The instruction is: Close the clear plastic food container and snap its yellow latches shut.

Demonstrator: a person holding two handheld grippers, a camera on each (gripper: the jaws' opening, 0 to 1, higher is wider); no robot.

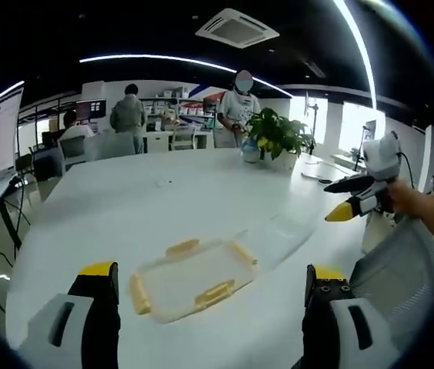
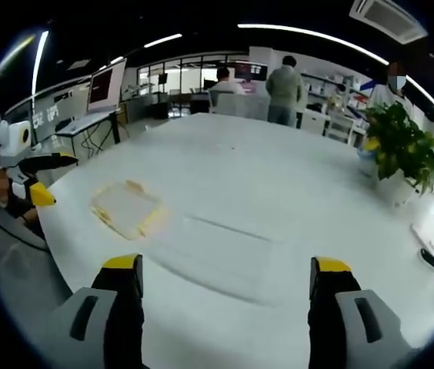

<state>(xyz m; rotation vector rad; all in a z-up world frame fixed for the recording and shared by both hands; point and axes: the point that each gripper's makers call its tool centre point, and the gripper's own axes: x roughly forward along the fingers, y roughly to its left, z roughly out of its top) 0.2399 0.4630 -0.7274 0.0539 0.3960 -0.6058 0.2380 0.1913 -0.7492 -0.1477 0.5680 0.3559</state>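
Observation:
A clear plastic container part with yellow latches (image 1: 190, 278) lies flat on the white table (image 1: 163, 200), just beyond and between my left gripper's (image 1: 211, 296) wide-apart jaws. A second clear plastic part (image 1: 278, 237) lies beside it to the right, touching or nearly so. The right gripper (image 1: 349, 200) hangs off the table's right edge in a hand. In the right gripper view the latched part (image 2: 128, 207) sits ahead to the left and the plain clear part (image 2: 218, 252) lies just beyond the open right gripper (image 2: 226, 288). The left gripper (image 2: 38, 184) hovers at the table's left edge.
A potted plant (image 1: 275, 134) (image 2: 405, 146) stands at the table's far side, with a cable and small items (image 2: 432, 257) near it. A grey chair back (image 1: 402, 265) sits by the table edge. Several people (image 1: 128, 111) stand or sit among desks beyond.

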